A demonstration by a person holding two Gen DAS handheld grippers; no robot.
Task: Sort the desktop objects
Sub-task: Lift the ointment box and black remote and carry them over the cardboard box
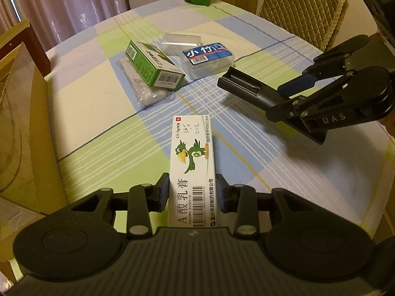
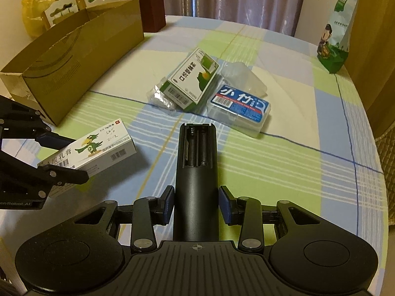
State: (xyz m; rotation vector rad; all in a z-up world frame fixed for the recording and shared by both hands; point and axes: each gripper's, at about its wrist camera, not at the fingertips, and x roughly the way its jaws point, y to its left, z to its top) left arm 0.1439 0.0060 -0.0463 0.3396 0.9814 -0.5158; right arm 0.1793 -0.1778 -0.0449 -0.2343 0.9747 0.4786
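Left wrist view: the left gripper [image 1: 192,192] is clamping a white ointment box [image 1: 191,162] above the table [image 1: 284,172], while the right gripper [image 2: 196,202] is gripping a black remote [image 2: 197,170] with its battery bay bare. A green box [image 2: 191,83], plastic packet [image 2: 159,98] and blue-labelled case [image 2: 238,109] are lying clustered mid-table, seemingly left to sort; whether anything is sitting in the cardboard box [image 2: 81,56] I cannot tell.

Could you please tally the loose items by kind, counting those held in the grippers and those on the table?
Cardboard boxes: 2, white and green
Clear plastic cases: 2, labelled and plain
Plastic packet: 1
Remote control: 1
Total: 6
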